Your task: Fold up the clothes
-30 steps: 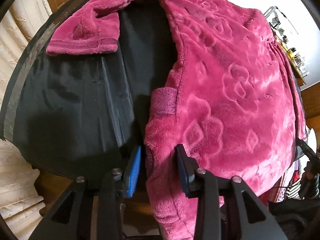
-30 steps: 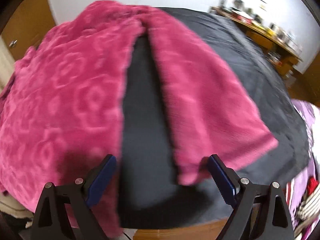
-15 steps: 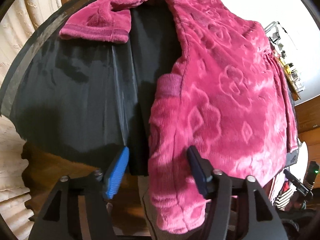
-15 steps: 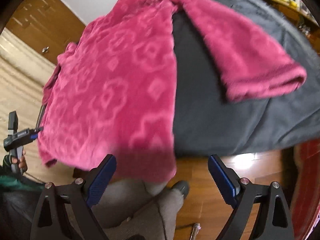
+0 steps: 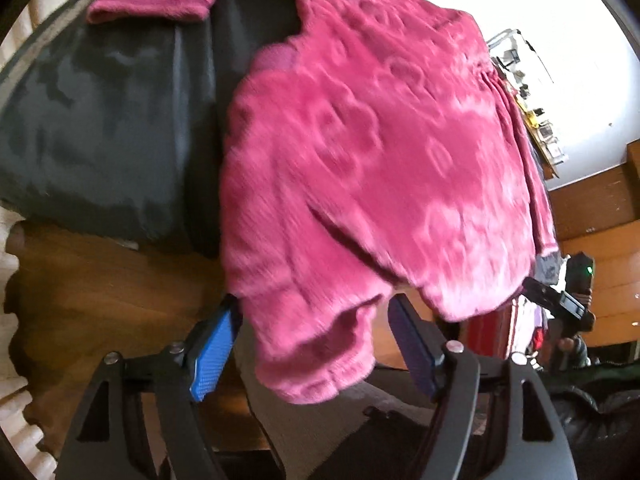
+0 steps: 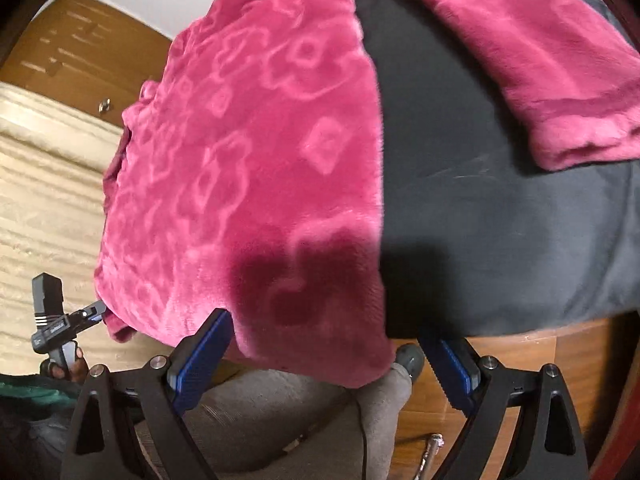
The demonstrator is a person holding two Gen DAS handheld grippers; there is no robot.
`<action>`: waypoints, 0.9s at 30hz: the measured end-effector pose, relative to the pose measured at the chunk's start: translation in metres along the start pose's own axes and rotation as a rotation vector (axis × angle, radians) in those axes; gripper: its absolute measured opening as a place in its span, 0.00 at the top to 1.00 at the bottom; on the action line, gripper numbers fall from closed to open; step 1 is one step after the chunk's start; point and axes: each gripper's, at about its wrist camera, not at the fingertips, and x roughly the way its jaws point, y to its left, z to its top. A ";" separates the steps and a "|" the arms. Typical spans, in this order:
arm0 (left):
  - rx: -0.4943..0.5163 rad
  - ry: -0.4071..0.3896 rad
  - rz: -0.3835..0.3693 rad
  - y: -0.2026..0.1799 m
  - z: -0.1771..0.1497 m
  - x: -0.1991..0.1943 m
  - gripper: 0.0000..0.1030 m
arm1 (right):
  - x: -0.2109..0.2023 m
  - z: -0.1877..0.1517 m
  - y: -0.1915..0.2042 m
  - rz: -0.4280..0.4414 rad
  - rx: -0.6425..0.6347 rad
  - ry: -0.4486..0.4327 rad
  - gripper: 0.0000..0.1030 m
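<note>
The magenta fleece garment (image 5: pixel 380 152) lies spread on the dark-covered table (image 5: pixel 100 128), its hem drooping over the near edge. The left gripper (image 5: pixel 316 344) is opening, the hanging hem between its blue pads but unpressed. The right gripper (image 6: pixel 328 364) stands wide apart, the hem's other corner hanging between its jaws.

Left gripper (image 5: pixel 316 344) fingers now opening off the pink garment's (image 5: pixel 360 160) hem.

A magenta fleece garment (image 5: pixel 372 152) with an embossed flower pattern is lying across a black-covered table (image 5: pixel 100 128), its hem hanging over the near edge. The left gripper (image 5: pixel 316 344) is opening, blue pads flanking the drooping hem without pressing it.
</note>
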 end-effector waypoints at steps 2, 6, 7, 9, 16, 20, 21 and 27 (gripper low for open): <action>0.008 0.015 -0.006 -0.007 -0.004 0.005 0.24 | 0.003 0.000 0.005 0.018 -0.014 0.009 0.08; 0.045 0.031 -0.013 -0.032 0.008 0.025 0.29 | 0.008 0.000 0.020 0.075 -0.067 0.050 0.25; 0.055 0.034 -0.012 -0.043 0.018 0.034 0.47 | 0.009 -0.001 0.023 0.078 -0.079 0.062 0.46; 0.069 0.058 -0.003 -0.050 0.026 0.037 0.73 | 0.004 -0.003 0.026 0.100 -0.083 0.076 0.63; 0.195 0.110 -0.098 -0.065 0.021 -0.005 0.83 | -0.048 -0.008 0.040 0.260 -0.133 0.054 0.77; 0.270 0.101 -0.194 -0.068 0.012 -0.041 0.83 | -0.079 -0.002 0.047 0.295 -0.144 -0.001 0.77; 0.279 0.104 -0.212 -0.080 0.023 -0.034 0.83 | -0.083 0.001 0.048 0.285 -0.142 -0.017 0.77; 0.219 0.191 -0.006 -0.034 0.031 -0.003 0.74 | -0.077 0.014 0.026 0.107 -0.092 -0.040 0.75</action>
